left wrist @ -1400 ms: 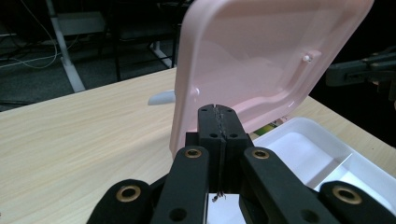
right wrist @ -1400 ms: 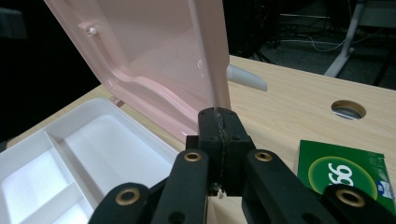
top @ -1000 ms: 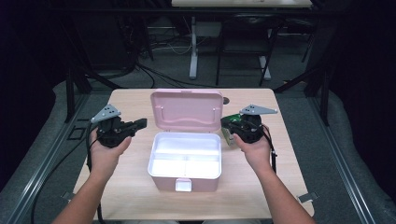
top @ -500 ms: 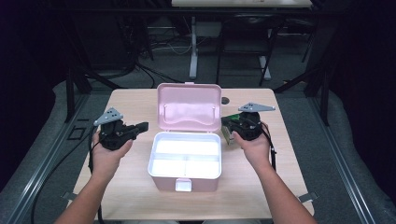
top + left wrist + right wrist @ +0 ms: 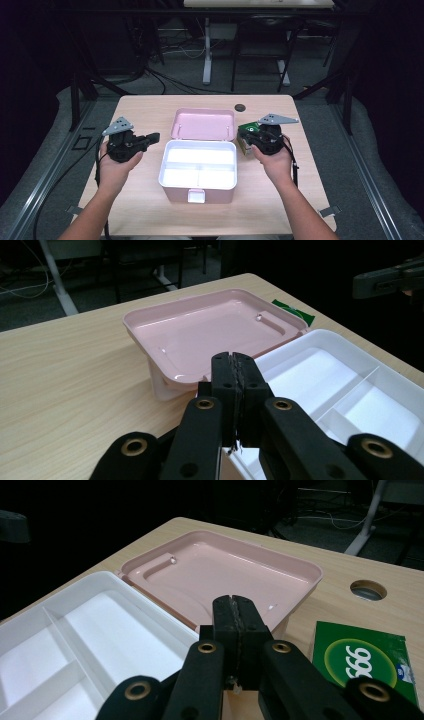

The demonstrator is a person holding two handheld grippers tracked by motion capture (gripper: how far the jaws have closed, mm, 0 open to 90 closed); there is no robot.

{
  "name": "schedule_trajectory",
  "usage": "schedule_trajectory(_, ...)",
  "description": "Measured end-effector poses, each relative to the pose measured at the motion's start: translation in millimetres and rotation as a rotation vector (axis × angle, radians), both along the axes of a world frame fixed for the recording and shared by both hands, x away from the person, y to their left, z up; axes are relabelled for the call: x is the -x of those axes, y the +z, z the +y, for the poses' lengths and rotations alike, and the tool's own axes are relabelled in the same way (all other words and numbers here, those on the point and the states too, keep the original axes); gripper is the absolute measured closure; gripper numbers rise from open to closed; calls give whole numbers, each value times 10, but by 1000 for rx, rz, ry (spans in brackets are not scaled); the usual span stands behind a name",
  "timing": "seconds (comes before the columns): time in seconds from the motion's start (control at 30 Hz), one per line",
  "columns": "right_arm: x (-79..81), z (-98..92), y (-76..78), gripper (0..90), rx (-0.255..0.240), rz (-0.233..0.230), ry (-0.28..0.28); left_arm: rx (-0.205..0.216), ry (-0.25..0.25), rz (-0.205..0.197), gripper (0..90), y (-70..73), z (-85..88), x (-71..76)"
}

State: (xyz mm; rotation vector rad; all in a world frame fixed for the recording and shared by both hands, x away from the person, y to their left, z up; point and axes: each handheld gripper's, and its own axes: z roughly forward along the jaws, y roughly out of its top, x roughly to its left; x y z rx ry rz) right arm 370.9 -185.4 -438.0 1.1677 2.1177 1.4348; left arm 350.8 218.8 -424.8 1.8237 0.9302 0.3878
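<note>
Jaws pressed together on both your left gripper (image 5: 152, 136) and your right gripper (image 5: 248, 137), nothing between them; pink box (image 5: 198, 192) between the two, white tray bare, lid (image 5: 203, 123) tilted back; green packet (image 5: 362, 660) beside your right gripper.

In the high view, the right gripper (image 5: 252, 137) covers most of the green box (image 5: 246, 131). In the right gripper view, this green box (image 5: 367, 661) is partly behind the black jaws. The white tray (image 5: 350, 390) is cut off by the picture's edge in the left gripper view.
</note>
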Motion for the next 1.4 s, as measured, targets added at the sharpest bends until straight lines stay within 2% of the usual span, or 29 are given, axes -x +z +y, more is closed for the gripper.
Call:
schedule_trajectory(0.27, 103, -21, 16, 898, -5, -13, 16, -1, -23, 5, 823, 22, -11, 8)
schedule_trajectory(0.43, 207, -11, 26, 897, 2, -29, 28, -14, -34, 22, 724, 38, -33, -3)
schedule_trajectory(0.47, 218, -15, 22, 896, -8, -31, 50, -22, -43, 32, 698, 38, -43, -7)
schedule_trajectory(0.53, 252, -9, 21, 893, 4, -34, 37, -33, -48, 28, 672, 41, -69, -1)
schedule_trajectory(0.63, 295, -19, 11, 887, -1, -36, 38, -42, -83, 42, 616, 39, -111, -4)
schedule_trajectory(0.77, 344, -41, -15, 881, -2, -38, 40, -99, -104, 40, 605, 44, -176, 1)
schedule_trajectory(0.83, 367, -51, -29, 877, -13, -40, 39, -114, -118, 46, 605, 51, -202, -1)
schedule_trajectory(0.97, 408, -88, -47, 868, -5, -39, 32, -175, -150, 39, 613, 87, -268, -4)
schedule_trajectory(1.07, 440, -121, -53, 863, -16, -41, 34, -201, -177, 26, 623, 119, -318, 1)
schedule_trajectory(1.23, 486, -142, -71, 858, -14, -47, 27, -284, -236, 12, 632, 145, -420, 5)
schedule_trajectory(1.37, 503, -150, -98, 854, -7, -46, 27, -332, -272, 14, 632, 140, -479, 1)
schedule_trajectory(1.4, 499, -145, -114, 854, -19, -54, 20, -343, -283, 21, 635, 132, -493, -2)
